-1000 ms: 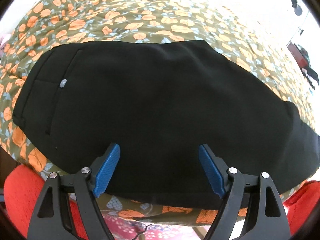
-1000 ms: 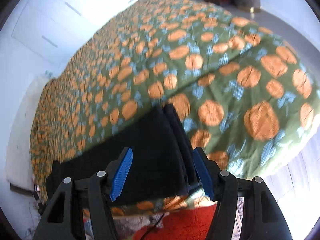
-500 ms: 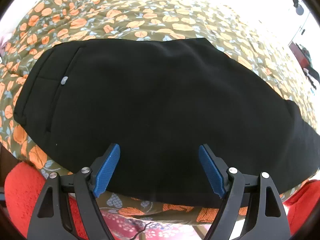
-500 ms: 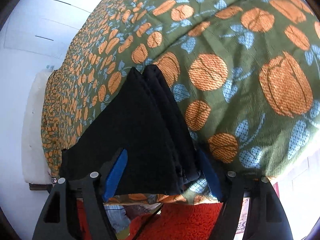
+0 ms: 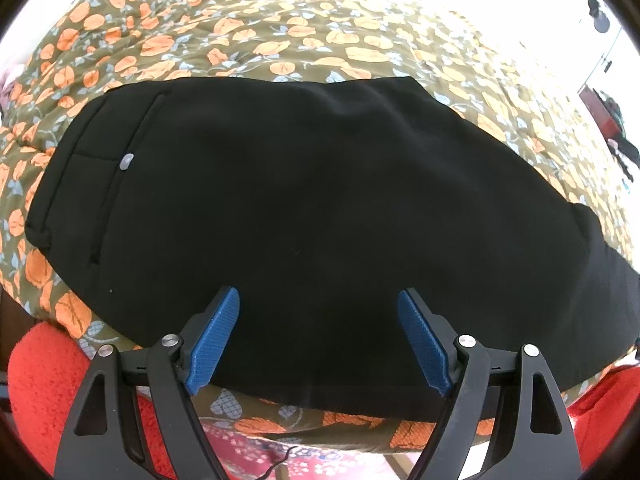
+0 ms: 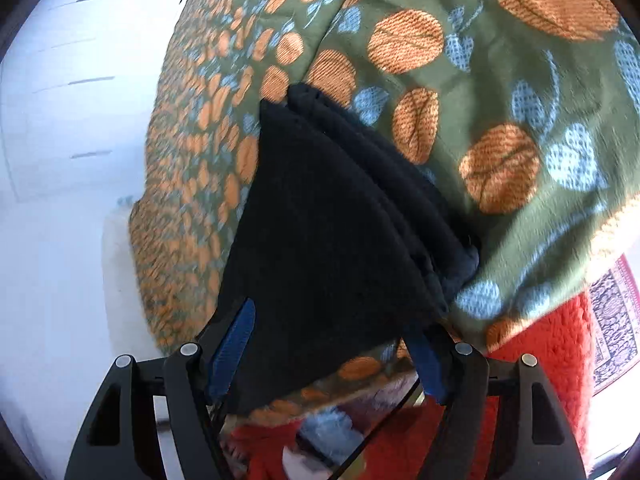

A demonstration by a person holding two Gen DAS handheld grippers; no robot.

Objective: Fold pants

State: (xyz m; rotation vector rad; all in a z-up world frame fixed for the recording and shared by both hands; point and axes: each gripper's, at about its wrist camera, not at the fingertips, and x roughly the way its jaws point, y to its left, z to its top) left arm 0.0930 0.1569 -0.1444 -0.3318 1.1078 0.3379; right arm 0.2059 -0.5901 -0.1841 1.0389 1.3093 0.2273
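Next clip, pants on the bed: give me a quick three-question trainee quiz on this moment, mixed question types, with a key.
1. True or false: the left gripper is clamped on the black pants.
2. The pants lie on: A) floral bedspread B) wooden table C) bare floor.
3. Fill in: the right gripper straddles the pants' ___ end.

Key: 1 false, its jaws stand open over the fabric. 2 A. 3 hem, where layered edges show.

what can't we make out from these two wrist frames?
- Left wrist view: the pants run past the right edge, so the leg ends are cut off. The left tool hovers open; contact with the cloth can't be told.
- Right wrist view: motion blur plus the stacked hem cover the right tool fingertips; whether the bottom layer sits between the pads is unclear.
- The bedspread under the pants is hidden.
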